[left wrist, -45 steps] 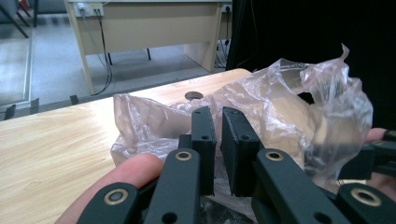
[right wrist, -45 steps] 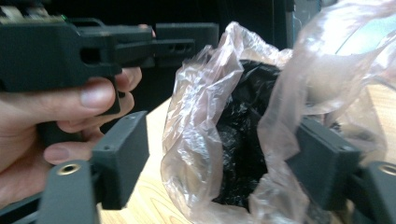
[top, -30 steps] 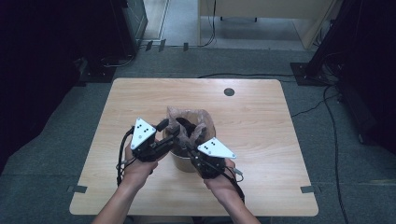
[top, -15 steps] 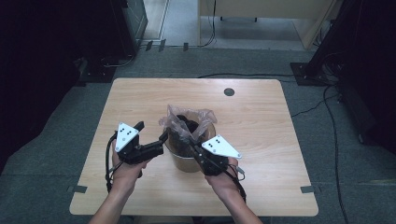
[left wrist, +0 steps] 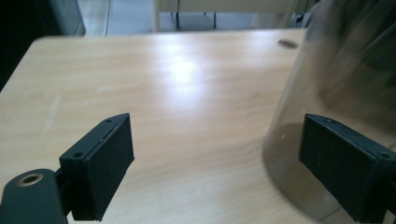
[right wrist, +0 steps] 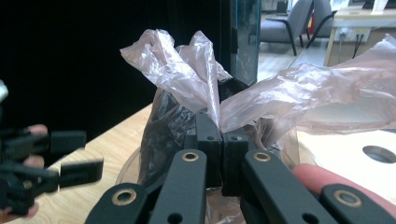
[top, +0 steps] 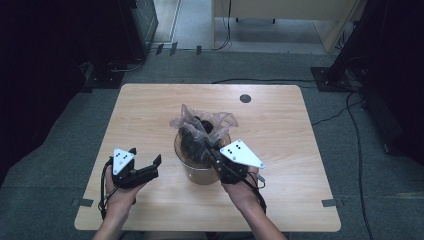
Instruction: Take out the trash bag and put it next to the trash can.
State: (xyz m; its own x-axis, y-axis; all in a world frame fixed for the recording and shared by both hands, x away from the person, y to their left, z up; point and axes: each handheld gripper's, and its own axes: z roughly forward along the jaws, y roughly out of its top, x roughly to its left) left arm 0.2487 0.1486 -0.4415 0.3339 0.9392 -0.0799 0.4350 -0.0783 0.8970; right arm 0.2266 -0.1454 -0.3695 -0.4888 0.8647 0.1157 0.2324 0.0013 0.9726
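Right gripper (right wrist: 219, 140) pinching bag (right wrist: 196, 74) in bin (top: 200, 172); left gripper (top: 145, 167) wide open, empty. Thin plastic, likely to tear or slip.

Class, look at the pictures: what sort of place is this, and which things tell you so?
Probably an office or lab: grey carpet floor, a wooden table with a cable hole, and office chairs by a desk.

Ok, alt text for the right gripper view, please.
The right gripper, jaws shut, pinches a crumpled translucent plastic bag that sits in a clear container on a wooden table. The left gripper hangs open at left.
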